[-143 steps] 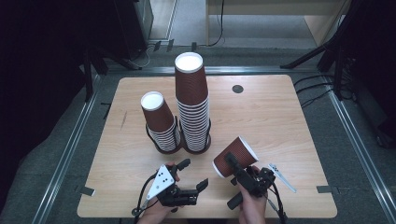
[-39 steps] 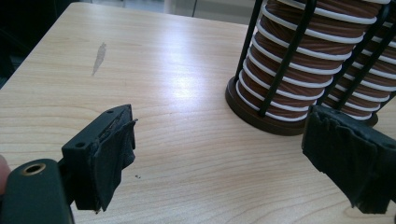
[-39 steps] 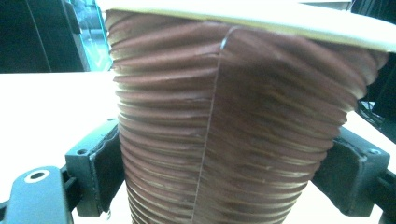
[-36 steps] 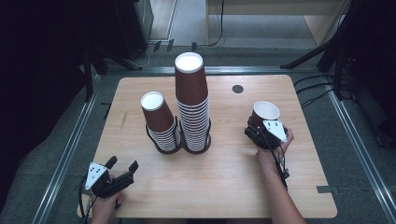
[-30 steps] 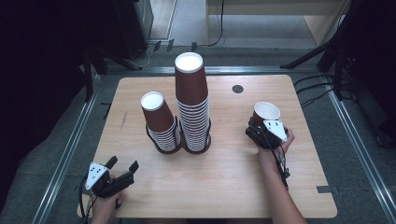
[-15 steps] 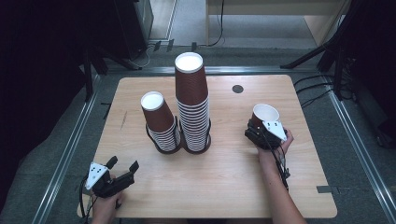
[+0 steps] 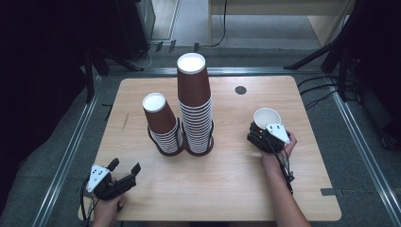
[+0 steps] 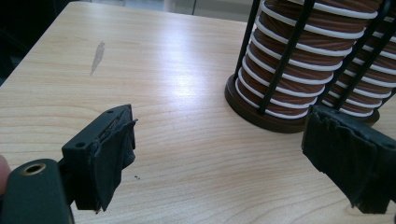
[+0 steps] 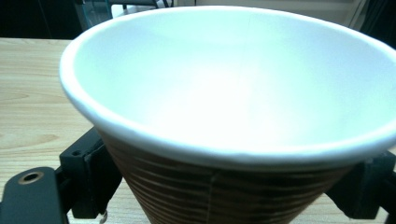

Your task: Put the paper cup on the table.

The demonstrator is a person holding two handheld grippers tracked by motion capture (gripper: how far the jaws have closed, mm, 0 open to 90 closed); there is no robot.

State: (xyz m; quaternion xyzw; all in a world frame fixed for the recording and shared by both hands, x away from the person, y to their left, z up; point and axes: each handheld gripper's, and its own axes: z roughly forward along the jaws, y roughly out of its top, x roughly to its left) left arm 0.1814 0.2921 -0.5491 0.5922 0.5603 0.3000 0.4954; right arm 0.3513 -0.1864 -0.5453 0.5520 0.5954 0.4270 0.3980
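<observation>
Jaws of the right gripper are sitting on either side of a brown paper cup, mouth up, at the right middle of the high view; its lower half is lying hidden behind the gripper, and the right gripper view is cutting off the cup's base, so whether it is touching the table is hard to tell. The pads look pressed to the cup's ribbed wall, likely gripping it. The right hand is reaching forward, forearm coming up from the bottom edge. At lower left the left gripper is resting low by the near edge, jaws spread wide and holding nothing, pointing toward the short stack of cups. Beside that, the tall stack is standing at the centre, both inside black wire holders. Compared with half a second ago, little is changing; nearly five seconds back, the cup was lying tipped near the bottom edge.
</observation>
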